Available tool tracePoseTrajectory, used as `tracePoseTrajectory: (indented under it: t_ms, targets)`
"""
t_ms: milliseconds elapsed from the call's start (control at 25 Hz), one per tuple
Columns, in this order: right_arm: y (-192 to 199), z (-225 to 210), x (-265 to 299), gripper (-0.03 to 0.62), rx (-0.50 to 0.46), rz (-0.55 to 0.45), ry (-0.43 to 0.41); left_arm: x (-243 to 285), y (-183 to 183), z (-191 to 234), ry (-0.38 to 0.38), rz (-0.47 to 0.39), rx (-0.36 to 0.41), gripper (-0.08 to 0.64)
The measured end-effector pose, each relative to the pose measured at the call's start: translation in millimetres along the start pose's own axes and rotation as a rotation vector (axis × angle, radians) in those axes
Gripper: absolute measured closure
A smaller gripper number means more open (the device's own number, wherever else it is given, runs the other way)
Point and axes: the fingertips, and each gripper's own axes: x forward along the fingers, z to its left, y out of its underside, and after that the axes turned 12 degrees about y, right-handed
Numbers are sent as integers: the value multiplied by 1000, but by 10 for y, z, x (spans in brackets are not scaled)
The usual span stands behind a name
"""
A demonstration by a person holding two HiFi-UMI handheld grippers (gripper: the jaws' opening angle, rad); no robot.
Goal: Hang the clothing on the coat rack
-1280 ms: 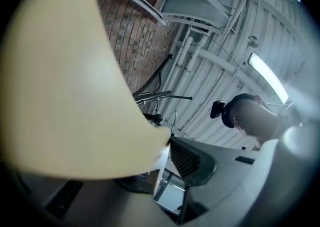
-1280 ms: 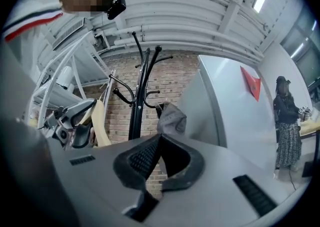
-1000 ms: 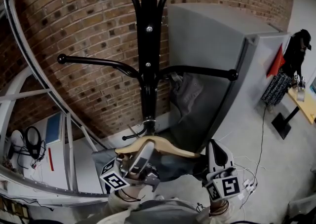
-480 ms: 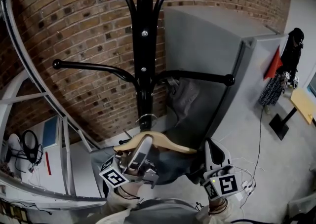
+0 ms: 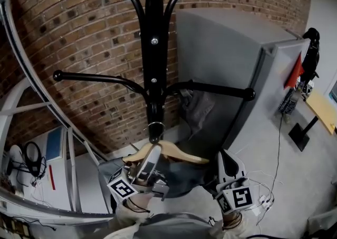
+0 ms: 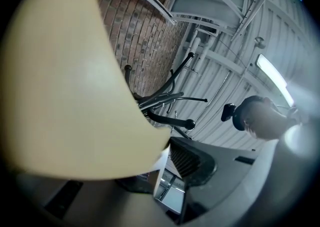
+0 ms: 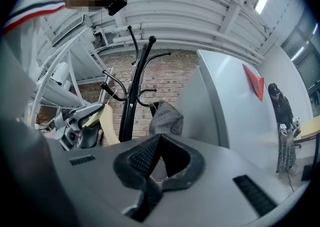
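Holding the dark clothing (image 5: 181, 177) up at the coat rack (image 5: 154, 64), hook not yet on a peg.
The left gripper (image 5: 151, 158) is clamping the wooden hanger (image 5: 179, 152) that carries it, with the wire hook (image 5: 154, 126) sitting close against the pole, below the side pegs. The right gripper (image 5: 230, 161) is waiting just beside the cloth, jaws together on nothing I can see. I'd be raising the hanger higher and tipping the hook over the bare left peg (image 5: 100, 78), clear of the grey garment (image 5: 197, 107).
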Motion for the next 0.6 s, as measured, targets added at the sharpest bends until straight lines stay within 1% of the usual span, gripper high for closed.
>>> tracePoseTrajectory:
  t_ms: [200, 400, 600]
  targets:
    - [55, 40, 70, 571, 7, 7, -11, -31, 8, 95, -16, -1, -2, 456]
    - [89, 48, 108, 571, 20, 34, 5, -83, -18, 155, -27, -7, -2, 455]
    - [127, 104, 125, 571, 10, 28, -21, -63, -77, 160, -36, -19, 20, 454]
